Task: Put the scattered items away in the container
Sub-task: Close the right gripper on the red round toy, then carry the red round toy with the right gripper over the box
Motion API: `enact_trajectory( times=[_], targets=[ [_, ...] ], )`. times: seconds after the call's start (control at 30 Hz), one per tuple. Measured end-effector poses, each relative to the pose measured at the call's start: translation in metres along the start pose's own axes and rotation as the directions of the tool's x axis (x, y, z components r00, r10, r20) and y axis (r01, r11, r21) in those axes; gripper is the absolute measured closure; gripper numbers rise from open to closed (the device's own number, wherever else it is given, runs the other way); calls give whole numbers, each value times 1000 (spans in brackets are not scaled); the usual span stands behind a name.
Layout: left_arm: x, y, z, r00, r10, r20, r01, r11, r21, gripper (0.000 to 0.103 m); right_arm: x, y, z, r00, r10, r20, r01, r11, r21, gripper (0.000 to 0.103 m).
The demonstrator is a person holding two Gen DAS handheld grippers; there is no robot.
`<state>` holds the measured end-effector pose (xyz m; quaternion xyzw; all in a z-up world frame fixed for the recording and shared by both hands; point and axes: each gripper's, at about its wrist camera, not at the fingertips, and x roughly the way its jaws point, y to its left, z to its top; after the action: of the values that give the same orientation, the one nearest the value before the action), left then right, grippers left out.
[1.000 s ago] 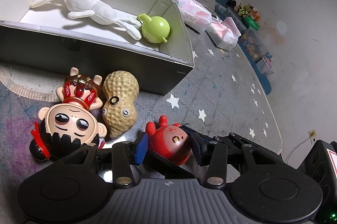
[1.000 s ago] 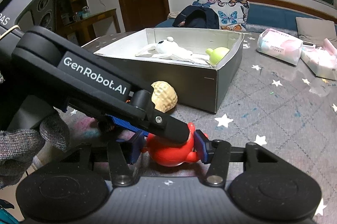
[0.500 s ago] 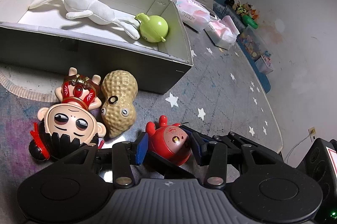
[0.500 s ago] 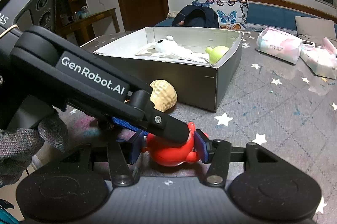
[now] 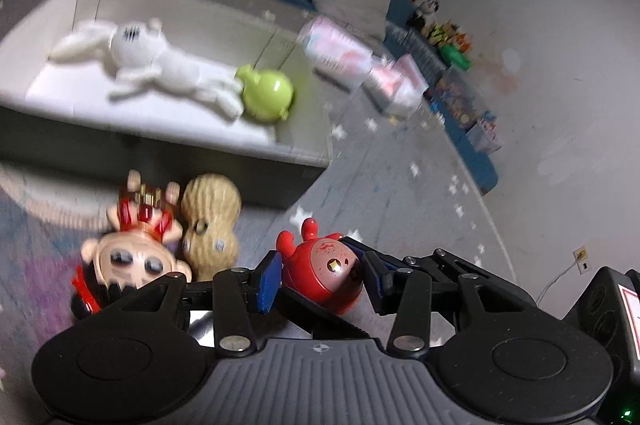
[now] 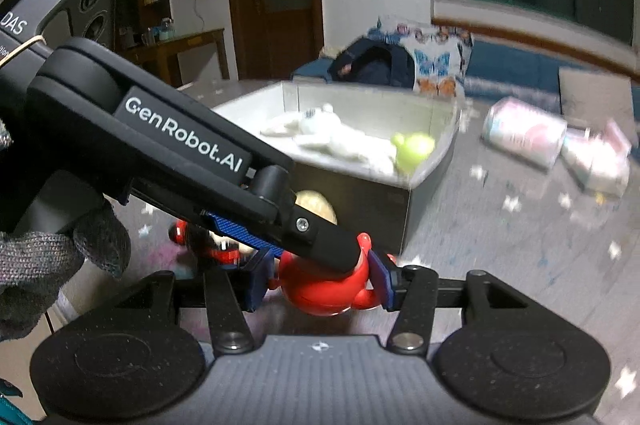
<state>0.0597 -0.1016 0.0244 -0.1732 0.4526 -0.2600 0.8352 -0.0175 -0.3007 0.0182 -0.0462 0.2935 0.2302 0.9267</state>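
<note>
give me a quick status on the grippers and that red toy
Left gripper and right gripper both clamped on red toy. Box ahead, path clear.

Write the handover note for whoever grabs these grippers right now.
Left gripper: shut on the red toy.
Right gripper: shut on the same red toy, from another side.
Done: white rabbit and green toy lie in the box.
Left: red toy, then the peanut toy and the doll, both on the mat in front of the box.
</note>
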Motion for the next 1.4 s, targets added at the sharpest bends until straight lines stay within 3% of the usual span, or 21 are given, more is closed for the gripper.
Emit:
enact_trajectory(
  times=[0.23,0.4,0.57,0.9,1.1,1.4],
  targets=[
    [-22,-8,39,995,-3,105,0,999,35,56,2,0,43,996,-8,90,15,997,-71,51],
    [-17,4,73,990,14,139,-17,1000,24,56,29,-9,74,995,5,98,3,997,-81,51],
    [7,32,100,994,23,102,-20,999,-33,56,69,-20,90,999,26,45,-23,998,-64,51],
    [55,75,123,999,33,13,-31,992,-124,57,133,-42,94,994,70,-83,-70,998,0,51],
    [69,90,128,1000,21,-23,-25,986,-165,57,149,-53,91,987,96,-127,-91,995,42,51],
    [77,96,132,999,0,-41,-8,981,-193,57,157,-51,91,986,66,-152,-70,997,-18,51]
  ],
)
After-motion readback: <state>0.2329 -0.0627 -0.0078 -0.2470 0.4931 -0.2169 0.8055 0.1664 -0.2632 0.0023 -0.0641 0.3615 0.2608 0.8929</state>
